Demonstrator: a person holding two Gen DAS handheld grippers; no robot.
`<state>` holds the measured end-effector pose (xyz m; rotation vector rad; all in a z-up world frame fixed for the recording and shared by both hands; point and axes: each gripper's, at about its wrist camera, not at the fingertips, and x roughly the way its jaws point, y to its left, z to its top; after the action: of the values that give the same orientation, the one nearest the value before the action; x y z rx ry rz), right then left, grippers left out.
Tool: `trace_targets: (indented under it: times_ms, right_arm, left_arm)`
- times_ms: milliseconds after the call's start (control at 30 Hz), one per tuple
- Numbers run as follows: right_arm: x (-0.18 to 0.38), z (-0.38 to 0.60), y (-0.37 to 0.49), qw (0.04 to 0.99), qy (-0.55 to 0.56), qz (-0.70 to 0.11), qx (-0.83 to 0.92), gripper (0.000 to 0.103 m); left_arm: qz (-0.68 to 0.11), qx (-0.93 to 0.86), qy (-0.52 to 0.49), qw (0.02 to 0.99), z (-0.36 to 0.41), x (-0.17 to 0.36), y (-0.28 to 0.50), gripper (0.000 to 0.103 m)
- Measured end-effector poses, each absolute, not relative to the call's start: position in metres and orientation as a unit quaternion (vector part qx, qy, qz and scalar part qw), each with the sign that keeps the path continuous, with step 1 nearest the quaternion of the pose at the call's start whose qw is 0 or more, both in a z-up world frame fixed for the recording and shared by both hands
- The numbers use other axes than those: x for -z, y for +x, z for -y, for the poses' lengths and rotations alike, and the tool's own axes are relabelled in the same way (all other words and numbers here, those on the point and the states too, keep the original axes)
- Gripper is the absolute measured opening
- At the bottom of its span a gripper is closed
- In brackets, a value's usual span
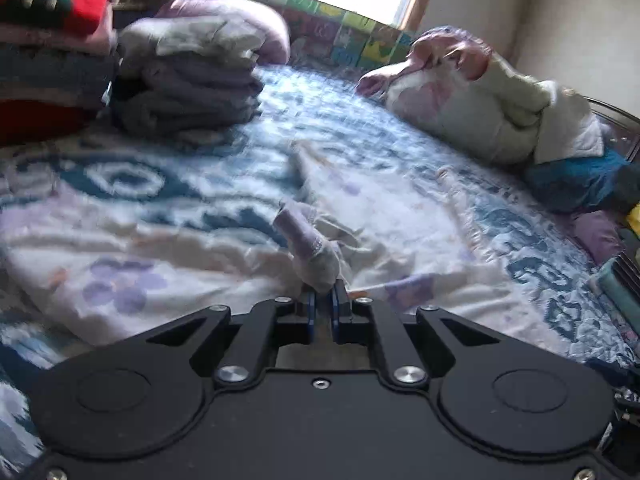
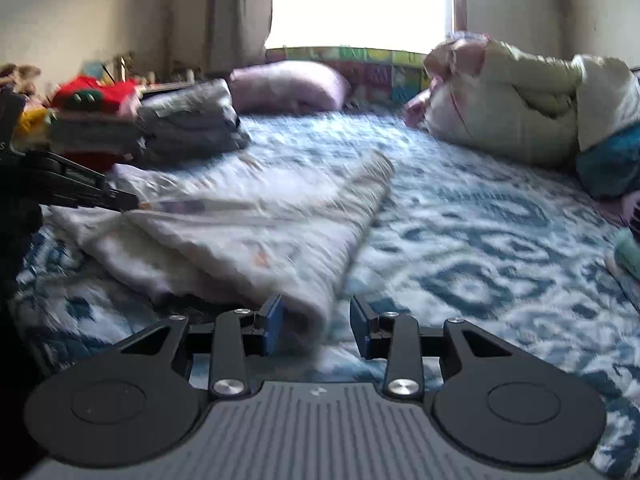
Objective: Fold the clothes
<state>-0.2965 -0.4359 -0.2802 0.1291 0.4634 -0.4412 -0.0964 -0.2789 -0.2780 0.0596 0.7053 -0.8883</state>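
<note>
One garment [image 1: 224, 248], pale with lilac flower print, lies spread and rumpled on the patterned bedspread [image 1: 360, 120], near the front edge of the bed. In the right wrist view the same garment [image 2: 240, 232] appears as a long, partly doubled strip running away from the camera.

Left gripper [image 1: 323, 300]: jaws closed narrow on a bunched tuft of the garment, which stands up between the blue pads. Right gripper [image 2: 316, 320]: jaws spread wide, with the near rolled end of the garment lying between them; contact with the pads cannot be confirmed.

Handling properties, judged from the drape and wrinkles:
- Light and thin; it should lift with little effort.
- Fully soft; it will sag and will not hold a crease unaided.
- Not fragile; a firm pinch is acceptable.
- Likely to drag on the textured bedspread rather than slide.

Recommended grip points: corners or hemmed edges, one per gripper, well apart, so the cloth hangs flat. A mid-cloth pinch bunches the fabric.

A folded stack [image 1: 188, 80] sits at the far left.
</note>
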Motion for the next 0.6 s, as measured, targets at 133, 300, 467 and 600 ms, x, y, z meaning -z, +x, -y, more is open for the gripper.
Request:
trace_targets:
  times_ms: [133,300,467,600]
  right_arm:
    - [0.272,0.443,-0.277,0.954,0.081,-0.208,0.199,0.038]
    - [0.290,0.457,-0.244,0.949,0.100,-0.233,0.187,0.039]
    - [0.305,0.456,-0.246,0.948,0.112,-0.245,0.169,0.039]
    - [0.307,0.458,-0.249,0.949,0.122,-0.242,0.161,0.040]
  left_arm:
    - [-0.356,0.404,0.051,0.841,0.279,0.281,-0.094,0.024]
    - [-0.294,0.369,0.075,0.879,0.277,0.247,-0.105,0.026]
    - [-0.253,0.426,0.089,0.864,0.328,0.210,-0.110,0.026]
    - [-0.224,0.503,0.142,0.823,0.411,0.203,-0.124,0.026]
